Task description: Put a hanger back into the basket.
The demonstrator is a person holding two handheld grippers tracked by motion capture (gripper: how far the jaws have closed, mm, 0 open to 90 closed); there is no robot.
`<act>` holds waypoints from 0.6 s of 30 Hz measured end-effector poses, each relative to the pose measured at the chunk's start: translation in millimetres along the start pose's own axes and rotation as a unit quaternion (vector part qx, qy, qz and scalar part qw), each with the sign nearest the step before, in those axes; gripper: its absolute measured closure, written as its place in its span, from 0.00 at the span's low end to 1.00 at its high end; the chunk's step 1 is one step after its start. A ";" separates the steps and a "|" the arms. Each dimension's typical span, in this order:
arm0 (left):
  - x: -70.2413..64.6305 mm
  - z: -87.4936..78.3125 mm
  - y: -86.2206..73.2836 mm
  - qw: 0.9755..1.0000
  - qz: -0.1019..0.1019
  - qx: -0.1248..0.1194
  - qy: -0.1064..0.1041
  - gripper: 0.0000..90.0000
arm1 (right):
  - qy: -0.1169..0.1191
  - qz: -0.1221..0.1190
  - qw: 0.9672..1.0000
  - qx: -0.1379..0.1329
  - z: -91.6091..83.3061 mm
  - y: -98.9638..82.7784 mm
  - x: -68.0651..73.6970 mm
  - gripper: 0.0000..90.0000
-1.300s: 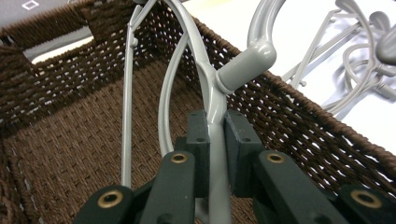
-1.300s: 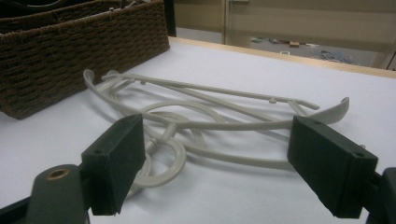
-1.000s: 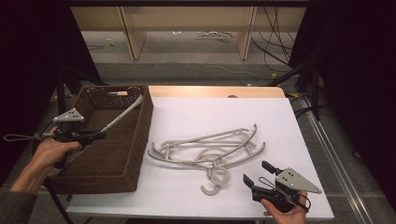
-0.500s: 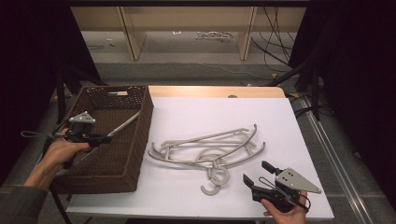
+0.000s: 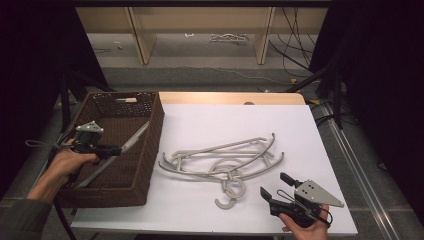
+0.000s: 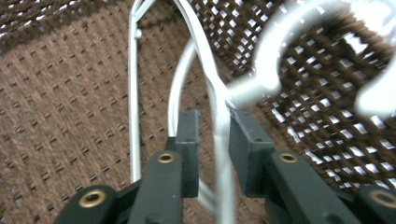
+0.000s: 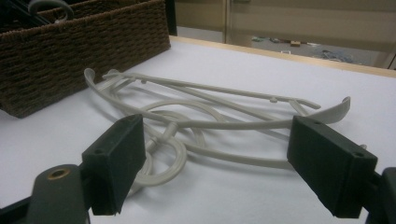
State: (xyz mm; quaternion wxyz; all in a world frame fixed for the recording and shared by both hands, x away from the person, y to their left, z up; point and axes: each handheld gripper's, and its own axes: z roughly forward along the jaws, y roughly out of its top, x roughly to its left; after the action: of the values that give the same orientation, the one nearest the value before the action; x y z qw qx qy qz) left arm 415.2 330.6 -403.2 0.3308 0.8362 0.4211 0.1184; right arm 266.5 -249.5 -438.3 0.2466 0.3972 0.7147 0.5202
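We are dropping a hanger (image 5: pixel 112 156) into the basket (image 5: pixel 150 150) at the left. Our left gripper (image 6: pixel 212 135) has just been opening its jaws; the hanger's thin bar is between the pads, now loose, leaning on the basket's rim. Next we are lifting that gripper clear. At the right, our right gripper (image 5: pixel 276 186) is waiting spread wide and empty beside the hangers (image 5: pixel 220 160) on the table (image 5: pixel 300 130), needing a pinch on one.

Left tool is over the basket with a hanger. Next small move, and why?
Probably open the left tool wider and lift it clear. Its jaws have just been opening, the hanger already lies in the wicker basket with a bar loose between the pads, and more hangers wait on the table.
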 end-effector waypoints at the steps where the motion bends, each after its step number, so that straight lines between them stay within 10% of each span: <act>1: -1.0 -2.0 0.8 1.000 0.005 0.001 0.005 0.80 | 0.001 0.000 1.000 0.001 0.0 0.1 0.0 0.23; 7: -7.3 -15.0 7.7 0.999 -0.016 -0.039 0.009 0.69 | 0.002 -0.001 1.000 0.000 0.3 0.1 0.2 0.23; 11: -20.8 -26.1 17.5 0.998 0.000 -0.040 0.051 0.51 | 0.006 0.007 1.000 -0.008 0.9 -0.1 0.4 0.23; 18: -56.2 -40.4 32.1 0.988 -0.021 -0.143 0.044 0.44 | 0.006 0.004 1.000 -0.005 0.2 0.1 0.5 0.23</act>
State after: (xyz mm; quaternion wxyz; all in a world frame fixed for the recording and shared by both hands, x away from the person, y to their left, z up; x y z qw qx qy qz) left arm 381.4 291.3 -347.3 0.4310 0.7653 0.4310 0.2070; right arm 266.4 -249.0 -438.3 0.2429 0.3957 0.7117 0.5272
